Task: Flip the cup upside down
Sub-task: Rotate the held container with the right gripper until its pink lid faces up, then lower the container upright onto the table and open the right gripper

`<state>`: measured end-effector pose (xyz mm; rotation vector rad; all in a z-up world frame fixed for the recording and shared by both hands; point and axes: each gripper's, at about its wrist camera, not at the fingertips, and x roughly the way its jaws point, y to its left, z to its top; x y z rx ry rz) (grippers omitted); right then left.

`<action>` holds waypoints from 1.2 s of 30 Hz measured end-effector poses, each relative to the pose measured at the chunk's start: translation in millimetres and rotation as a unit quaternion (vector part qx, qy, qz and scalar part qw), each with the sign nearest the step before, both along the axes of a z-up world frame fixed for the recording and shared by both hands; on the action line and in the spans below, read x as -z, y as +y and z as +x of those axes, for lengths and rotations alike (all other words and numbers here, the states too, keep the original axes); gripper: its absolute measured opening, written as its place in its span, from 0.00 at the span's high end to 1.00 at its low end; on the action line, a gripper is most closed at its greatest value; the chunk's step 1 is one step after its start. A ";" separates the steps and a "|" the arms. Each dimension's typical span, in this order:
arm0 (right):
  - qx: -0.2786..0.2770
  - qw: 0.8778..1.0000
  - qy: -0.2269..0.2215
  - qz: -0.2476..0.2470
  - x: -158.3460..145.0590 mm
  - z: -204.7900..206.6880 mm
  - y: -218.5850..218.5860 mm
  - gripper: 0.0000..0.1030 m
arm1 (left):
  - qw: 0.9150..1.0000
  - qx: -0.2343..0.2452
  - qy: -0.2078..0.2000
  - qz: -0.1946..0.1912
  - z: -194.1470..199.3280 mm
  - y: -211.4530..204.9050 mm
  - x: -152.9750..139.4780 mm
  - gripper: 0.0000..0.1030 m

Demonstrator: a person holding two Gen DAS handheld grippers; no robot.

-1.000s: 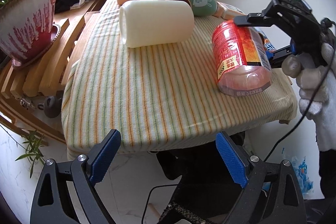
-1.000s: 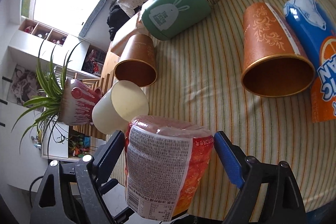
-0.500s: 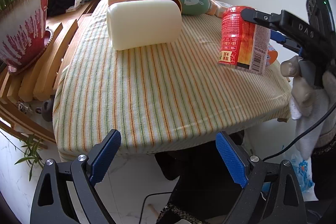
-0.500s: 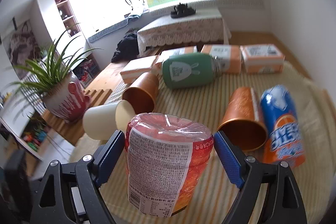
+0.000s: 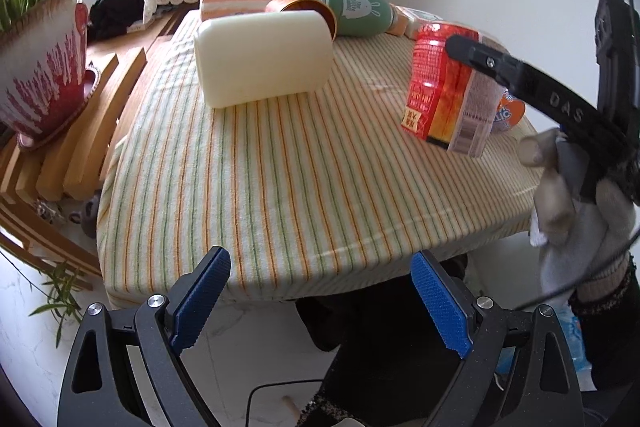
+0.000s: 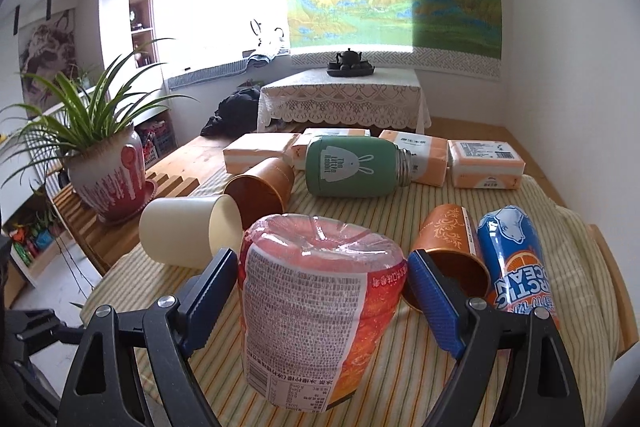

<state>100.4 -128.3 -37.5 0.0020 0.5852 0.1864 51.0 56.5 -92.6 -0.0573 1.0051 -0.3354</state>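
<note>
Both blue pads of the left tool (image 5: 320,303) stand wide apart in the left wrist view, with nothing between them, hovering off the near edge of the worktop (image 5: 280,195), which is covered by a striped cloth. Toward the right edge, the right tool (image 5: 472,55) grips the red wrapped cup (image 5: 444,87), which stands with its narrower end down on the cloth, or just above it; contact cannot be told. A gloved hand (image 5: 560,195) holds that tool from the right. A cream cup (image 5: 264,61) lies on its side near the far left corner, with a brown cup (image 5: 304,7) and a green bottle (image 5: 352,11) lying behind it. A potted plant (image 5: 44,67) sits on wooden slats off the left edge. In the right wrist view, the right tool (image 6: 320,295) has its blue pads pressed to either side of the red wrapped cup (image 6: 316,315), wide end up and sealed with clear film. Just right of it lie an orange patterned cup (image 6: 448,239) and, touching that, a blue can (image 6: 516,267), both on their sides. The cream cup (image 6: 188,231) and brown cup (image 6: 260,187) lie to the left, the green bottle (image 6: 352,167) beyond, and paper packs (image 6: 484,163) line the far edge.
</note>
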 end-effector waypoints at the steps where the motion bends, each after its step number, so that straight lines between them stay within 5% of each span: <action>1: 0.001 1.000 -0.001 -0.001 0.3 -3.2 0.4 0.19 | 1.000 0.001 -0.002 0.001 0.4 -0.7 -0.7 0.09; 36: -0.015 1.000 0.015 0.000 8.5 -45.3 12.5 0.15 | 0.999 -0.001 -0.040 -0.014 -32.7 -9.9 -22.0 0.09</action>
